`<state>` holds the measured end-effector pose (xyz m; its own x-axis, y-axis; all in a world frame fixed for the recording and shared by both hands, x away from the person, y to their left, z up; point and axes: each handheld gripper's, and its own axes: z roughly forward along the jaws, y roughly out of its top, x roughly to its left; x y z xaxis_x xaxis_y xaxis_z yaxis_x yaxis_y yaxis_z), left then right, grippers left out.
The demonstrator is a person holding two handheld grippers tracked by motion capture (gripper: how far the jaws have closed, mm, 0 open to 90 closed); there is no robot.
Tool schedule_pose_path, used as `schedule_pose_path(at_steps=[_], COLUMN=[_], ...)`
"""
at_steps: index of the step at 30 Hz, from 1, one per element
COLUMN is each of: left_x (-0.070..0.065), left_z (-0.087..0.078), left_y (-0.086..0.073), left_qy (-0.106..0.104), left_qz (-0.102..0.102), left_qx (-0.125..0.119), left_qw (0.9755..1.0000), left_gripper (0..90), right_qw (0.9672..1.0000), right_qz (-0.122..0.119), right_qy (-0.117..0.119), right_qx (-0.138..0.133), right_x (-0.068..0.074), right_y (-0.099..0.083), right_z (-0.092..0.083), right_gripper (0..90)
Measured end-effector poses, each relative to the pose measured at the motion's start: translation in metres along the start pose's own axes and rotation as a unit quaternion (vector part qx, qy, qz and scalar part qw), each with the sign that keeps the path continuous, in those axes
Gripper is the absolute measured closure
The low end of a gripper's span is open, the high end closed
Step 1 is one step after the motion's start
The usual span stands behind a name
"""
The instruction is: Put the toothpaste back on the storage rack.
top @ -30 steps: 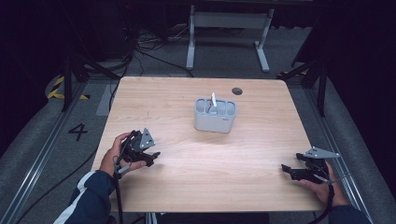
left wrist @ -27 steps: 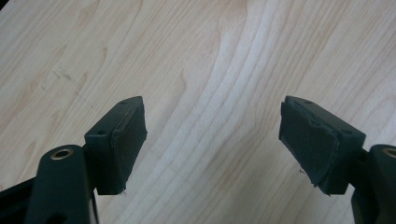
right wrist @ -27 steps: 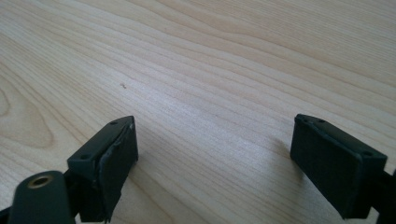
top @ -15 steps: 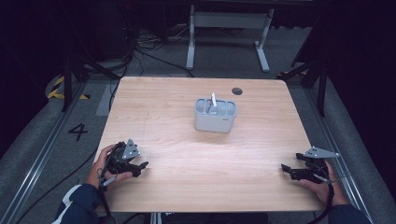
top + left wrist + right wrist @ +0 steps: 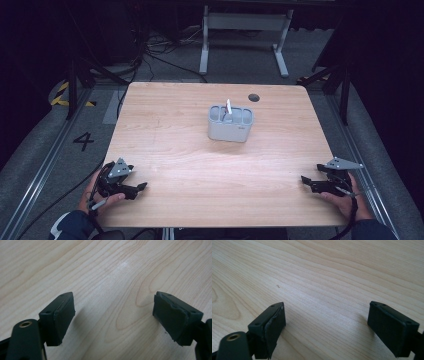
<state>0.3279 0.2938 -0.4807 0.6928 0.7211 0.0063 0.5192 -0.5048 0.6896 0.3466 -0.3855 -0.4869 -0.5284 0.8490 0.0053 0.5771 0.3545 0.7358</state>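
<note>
My left gripper (image 5: 136,188) rests low at the near left corner of the wooden table (image 5: 200,165), held in a hand. Its jaws have just been opening and stand open with only bare wood between them (image 5: 113,315). At the near right edge my right gripper (image 5: 307,182) lies in the other hand, pointing left. It is open too, with nothing between its pads (image 5: 327,322). A grey compartment holder (image 5: 230,125) stands at the table's middle back, far from both grippers. A white stick-like item (image 5: 228,107) stands upright in it.
A dark round hole (image 5: 254,97) sits in the tabletop near the back right. Beyond the table are a metal stand's legs (image 5: 242,45) and cables on the floor. A floor mark "4" (image 5: 83,141) lies to the left.
My left gripper has moved left and toward the table's near edge, sinking onto the wood near the corner. The right gripper has kept still.
</note>
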Motion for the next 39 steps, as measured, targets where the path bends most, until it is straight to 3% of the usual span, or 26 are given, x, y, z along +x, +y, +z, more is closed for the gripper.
schedule_pose_path(at_steps=[2,3,4,15,16,36,39], left_x=[0.0009,0.002,0.0,-0.002,-0.0033,-0.0018,-0.0031], left_z=[-0.0013,-0.002,-0.0022,-0.0025,-0.002,-0.0008,0.0], left_y=[-0.0029,-0.0032,-0.0041,-0.0036,-0.0037,-0.0028,-0.0025], left_qy=[0.009,0.012,0.013,0.033,0.028,0.031,0.031], left_qz=[-0.016,-0.01,-0.025,-0.028,-0.038,-0.029,-0.036], left_qx=[-0.002,-0.002,0.0,0.002,0.002,0.002,0.002], left_qw=[0.9998,0.9999,0.9996,0.9991,0.9989,0.9991,0.9989], left_gripper=[16.5,16.0,15.7,14.2,14.1,11.9,11.3], right_qw=[1.0,1.0,1.0,1.0,1.0,1.0,1.0], right_qz=[0.0,0.0,0.0,-0.004,-0.002,-0.002,-0.002], right_qy=[0.0,0.0,0.0,0.003,0.003,0.006,0.006], right_qx=[0.0,0.0,0.0,0.0,0.0,-0.001,-0.001], right_x=[0.0,0.0,0.0,-0.0003,0.0,0.0004,0.0004], right_y=[0.0,0.0,0.0,0.0,-0.0001,-0.0005,-0.0005], right_z=[0.0,0.0,0.0,0.0001,-0.0001,-0.0006,-0.0006], right_gripper=[15.1,15.1,15.2,15.3,15.3,15.2,15.2])
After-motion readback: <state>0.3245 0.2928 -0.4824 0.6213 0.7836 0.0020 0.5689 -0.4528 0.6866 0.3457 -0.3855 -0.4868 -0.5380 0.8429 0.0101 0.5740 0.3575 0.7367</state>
